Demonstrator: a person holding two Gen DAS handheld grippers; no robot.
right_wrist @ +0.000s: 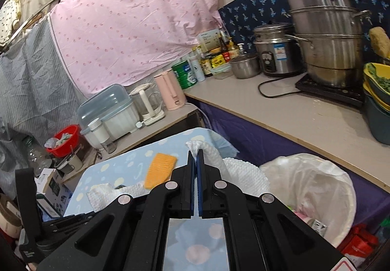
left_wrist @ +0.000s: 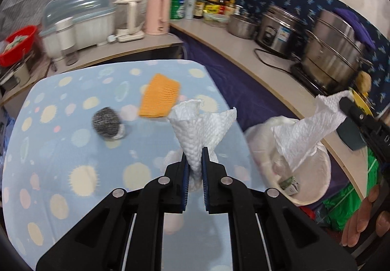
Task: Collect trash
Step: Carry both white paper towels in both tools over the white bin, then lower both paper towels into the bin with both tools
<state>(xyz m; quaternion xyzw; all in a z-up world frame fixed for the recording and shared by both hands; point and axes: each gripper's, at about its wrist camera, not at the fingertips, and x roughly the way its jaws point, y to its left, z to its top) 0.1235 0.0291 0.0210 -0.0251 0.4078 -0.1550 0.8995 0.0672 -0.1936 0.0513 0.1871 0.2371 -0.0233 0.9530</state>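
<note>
Both grippers clamp crumpled white paper towels: the left gripper (left_wrist: 194, 160) holds one (left_wrist: 203, 125) above the spotted blue bench (left_wrist: 61, 149); the right gripper's (right_wrist: 196, 161) towel (right_wrist: 234, 168) hangs beside the white-lined bin (right_wrist: 341, 188), partly hidden by its fingers (right_wrist: 190, 173).

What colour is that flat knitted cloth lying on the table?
Orange. The cloth shows best in the left wrist view, lying on the blue spotted table cover.

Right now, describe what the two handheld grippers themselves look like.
Both the left gripper and the right gripper are matte black plastic with angular linkage arms, round silver pivot pins and blue pads lining the inner faces of the fingers. No cables, markings or sleeves are visible.
</note>
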